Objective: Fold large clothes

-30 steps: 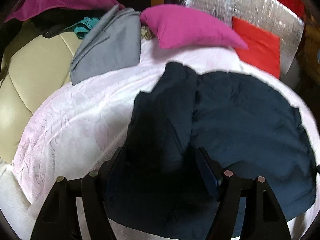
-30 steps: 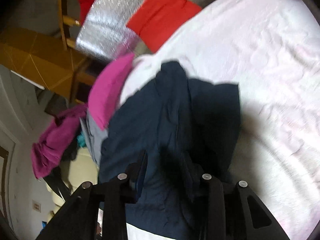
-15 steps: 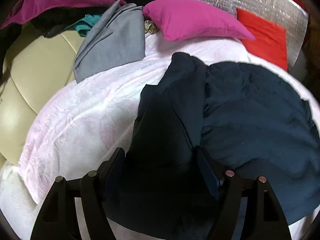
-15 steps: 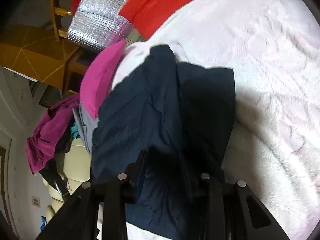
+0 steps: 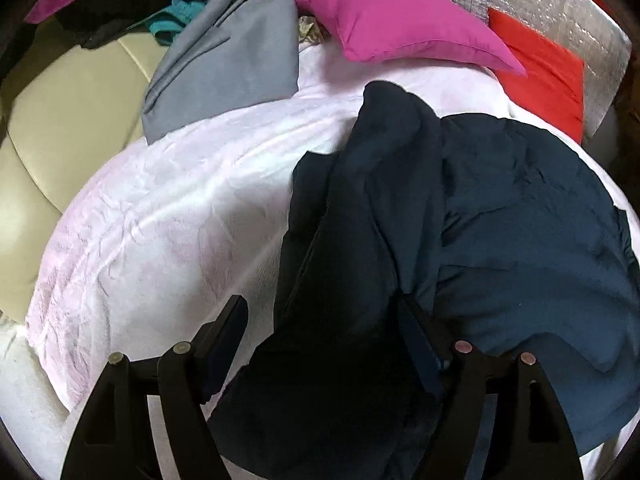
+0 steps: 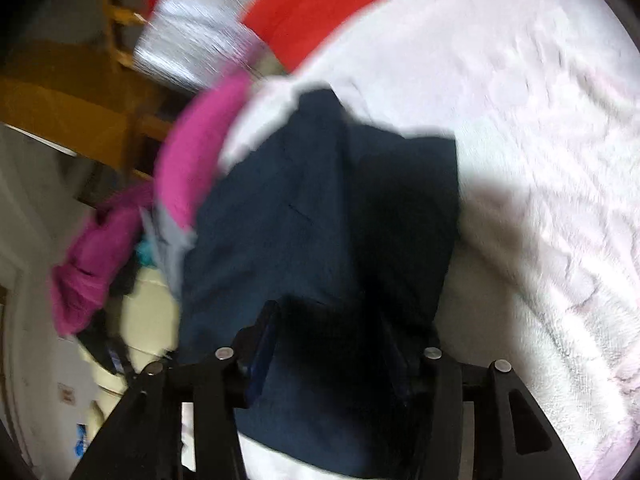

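A large navy blue garment (image 5: 500,232) lies on a pale pink blanket (image 5: 168,216) over the bed. In the left wrist view my left gripper (image 5: 320,320) stands wide open with a raised fold of the navy cloth hanging between its fingers. In the right wrist view the same navy garment (image 6: 304,216) is bunched between the fingers of my right gripper (image 6: 332,328), which also stand apart. That view is blurred. I cannot see whether either gripper pinches the cloth.
A magenta pillow (image 5: 400,20), a folded grey garment (image 5: 228,68) and a red cushion (image 5: 544,76) lie at the bed's far side. A cream padded headboard (image 5: 60,128) is at left. Bare blanket (image 6: 540,140) shows to the right.
The left gripper has shifted right, so more blanket shows under its left finger. The right view swung and blurred, and the navy cloth stays between its fingers.
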